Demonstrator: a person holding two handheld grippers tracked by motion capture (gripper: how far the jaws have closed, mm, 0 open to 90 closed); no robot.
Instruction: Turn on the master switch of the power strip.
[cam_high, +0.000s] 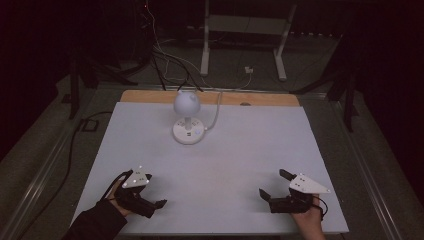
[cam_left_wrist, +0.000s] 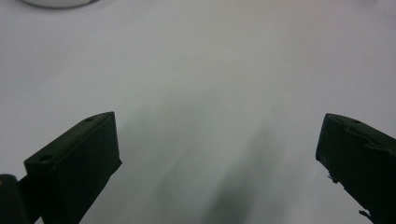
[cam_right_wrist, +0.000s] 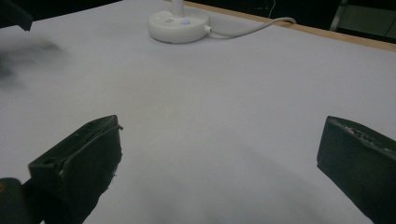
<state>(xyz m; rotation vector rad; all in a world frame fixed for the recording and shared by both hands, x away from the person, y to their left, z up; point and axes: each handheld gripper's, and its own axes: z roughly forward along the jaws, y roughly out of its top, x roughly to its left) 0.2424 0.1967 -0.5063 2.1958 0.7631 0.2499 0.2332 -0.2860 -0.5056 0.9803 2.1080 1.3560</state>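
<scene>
Between the jaws of the left gripper, as seen in the left gripper view, lies nothing but bare white table covering; the two black jaws stand wide apart and grip nothing. Same finding for the right gripper in the right gripper view: jaws spread wide, white surface between them, no contact with any object.

From the high view, the left gripper sits near the front left part of the table, held by a hand in a dark sleeve, jaws pointing inward toward the middle. The right gripper sits near the front right part, held by a bare hand, jaws also pointing inward. The two grippers are well apart from each other.

A white desk lamp stands toward the far edge of the table, slightly left of centre, well apart from both grippers. It has a round base, a short stem and a rounded head. In the right gripper view its base shows a small lit button, and a white cord runs from it toward the wooden far edge.
</scene>
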